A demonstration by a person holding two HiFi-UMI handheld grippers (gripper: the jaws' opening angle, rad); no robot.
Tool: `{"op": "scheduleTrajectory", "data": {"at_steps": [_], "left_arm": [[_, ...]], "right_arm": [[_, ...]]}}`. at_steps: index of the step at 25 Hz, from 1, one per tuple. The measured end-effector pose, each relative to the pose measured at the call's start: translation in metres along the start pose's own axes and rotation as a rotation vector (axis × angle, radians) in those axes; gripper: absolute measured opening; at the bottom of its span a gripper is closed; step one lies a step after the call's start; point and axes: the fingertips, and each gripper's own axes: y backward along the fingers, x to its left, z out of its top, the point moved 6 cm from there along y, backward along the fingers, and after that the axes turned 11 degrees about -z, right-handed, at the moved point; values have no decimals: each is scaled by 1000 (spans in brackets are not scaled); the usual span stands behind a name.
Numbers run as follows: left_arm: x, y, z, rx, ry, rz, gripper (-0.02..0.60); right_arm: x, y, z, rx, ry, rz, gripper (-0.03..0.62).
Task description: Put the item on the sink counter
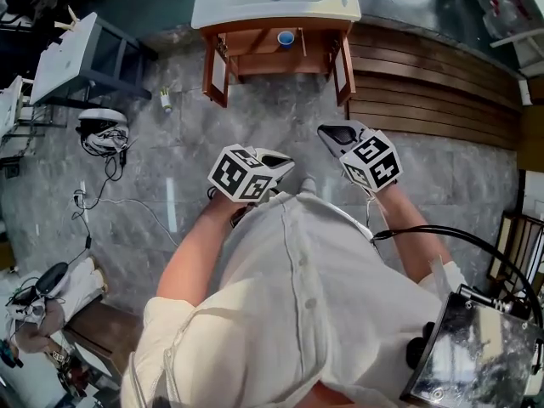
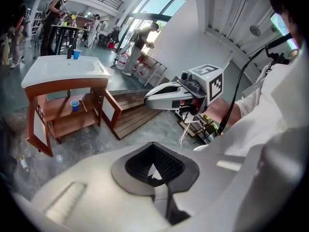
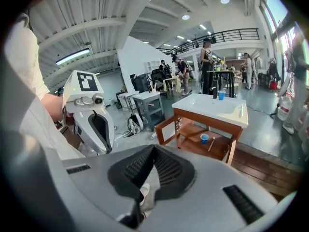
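Observation:
A white sink counter (image 1: 272, 2) on a brown wooden cabinet (image 1: 280, 53) stands ahead, its two doors swung open. A small blue cup (image 1: 286, 37) sits on the cabinet's inner shelf (image 3: 204, 138). Another blue cup (image 3: 221, 94) stands on the counter top by the tap. Both grippers are held in front of the person's chest, well short of the cabinet. My left gripper (image 1: 274, 165) (image 2: 153, 145) is shut with nothing between its jaws. My right gripper (image 1: 329, 133) (image 3: 153, 148) is shut too and holds nothing.
A raised step of wooden slats (image 1: 425, 92) runs beside the cabinet on the right. On the stone floor lie a small bottle (image 1: 166, 100) and a coil of cables (image 1: 102, 134) to the left. A grey table (image 1: 76, 53) stands at far left. A person crouches at lower left (image 1: 42, 304).

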Motion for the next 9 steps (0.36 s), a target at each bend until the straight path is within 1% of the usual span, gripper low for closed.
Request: {"op": "scheduleTrajectory", "data": {"at_steps": [9], "left_arm": [[-19, -11, -2, -7, -10, 7, 5]], "right_arm": [[4, 19, -14, -17, -2, -6, 6]]}}
